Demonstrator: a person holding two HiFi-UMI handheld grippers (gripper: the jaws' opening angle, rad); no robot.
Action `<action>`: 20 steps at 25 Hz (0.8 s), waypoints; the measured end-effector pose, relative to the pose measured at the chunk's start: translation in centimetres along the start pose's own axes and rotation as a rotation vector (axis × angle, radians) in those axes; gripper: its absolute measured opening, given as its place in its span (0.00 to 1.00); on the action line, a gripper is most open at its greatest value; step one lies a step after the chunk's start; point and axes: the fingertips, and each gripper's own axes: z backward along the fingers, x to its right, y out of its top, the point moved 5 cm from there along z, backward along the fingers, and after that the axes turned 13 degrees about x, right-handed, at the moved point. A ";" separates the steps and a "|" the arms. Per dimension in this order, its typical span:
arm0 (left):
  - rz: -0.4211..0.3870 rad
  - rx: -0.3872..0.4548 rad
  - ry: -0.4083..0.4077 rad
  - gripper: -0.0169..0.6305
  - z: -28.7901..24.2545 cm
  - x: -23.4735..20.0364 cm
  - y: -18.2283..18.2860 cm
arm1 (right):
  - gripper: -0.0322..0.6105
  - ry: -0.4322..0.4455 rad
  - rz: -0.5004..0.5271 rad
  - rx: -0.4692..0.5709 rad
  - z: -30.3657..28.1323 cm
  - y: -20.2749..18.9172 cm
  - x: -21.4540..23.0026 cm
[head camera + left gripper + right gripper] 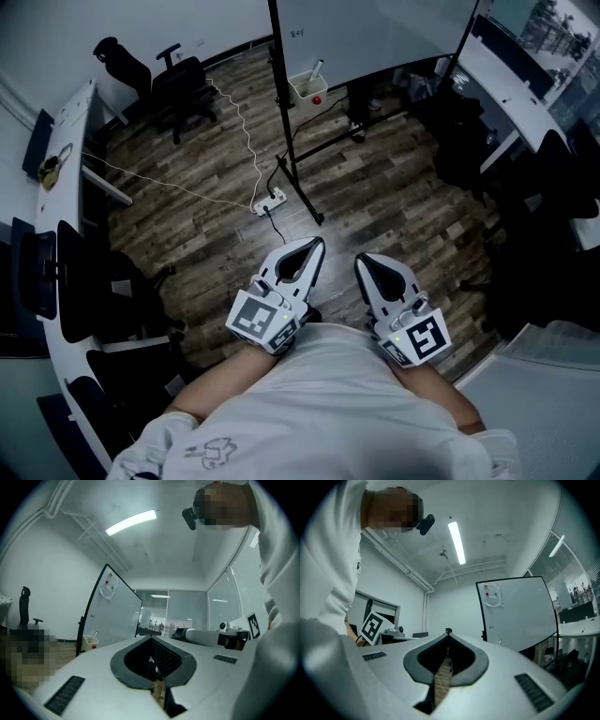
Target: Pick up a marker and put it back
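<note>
Far ahead of the left gripper point(318, 244), a pale marker point(317, 67) stands near-upright in a white box point(302, 91). Both it and the slightly farther right gripper point(361, 259) are closed, empty.

Wood floor point(394, 187) right of the whiteboard stand point(300, 187) is mostly open up to the bin point(306, 91) holding the marker point(317, 67). Left of the stand's foot sit a power strip point(269, 201), trailing cable point(239, 122) and office chair point(183, 84).
</note>
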 end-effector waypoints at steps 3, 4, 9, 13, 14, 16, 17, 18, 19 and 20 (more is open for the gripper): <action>0.015 0.023 -0.005 0.03 -0.6 -3.1 0.2 | 0.07 -0.007 -0.024 0.010 -2.8 -1.1 1.0; 0.016 0.025 -0.007 0.03 -0.9 -4.2 0.3 | 0.07 -0.013 -0.029 0.006 -3.8 -1.5 1.4; 0.006 0.029 -0.039 0.03 -3.2 -9.8 1.6 | 0.07 -0.037 -0.068 0.001 -9.5 -3.5 3.1; 0.014 0.021 -0.049 0.03 -3.8 -13.8 2.8 | 0.07 -0.057 -0.112 -0.008 -13.7 -4.7 3.6; 0.018 0.018 -0.051 0.03 -3.8 -14.6 3.0 | 0.06 -0.062 -0.121 0.000 -14.5 -4.8 3.6; 0.035 0.007 -0.055 0.03 -3.7 -16.3 3.2 | 0.07 -0.075 -0.123 0.022 -15.9 -5.0 3.5; 0.048 -0.001 -0.057 0.03 -3.7 -17.1 3.2 | 0.06 -0.082 -0.115 0.027 -16.5 -5.1 3.5; 0.059 -0.007 -0.058 0.03 -3.5 -17.8 3.0 | 0.06 -0.085 -0.109 0.028 -16.9 -5.2 3.4; 0.067 -0.011 -0.058 0.03 -3.3 -18.4 2.9 | 0.06 -0.085 -0.110 0.025 -17.3 -5.5 3.3; 0.074 -0.014 -0.056 0.03 -3.1 -18.9 2.7 | 0.06 -0.083 -0.114 0.021 -17.6 -5.7 3.3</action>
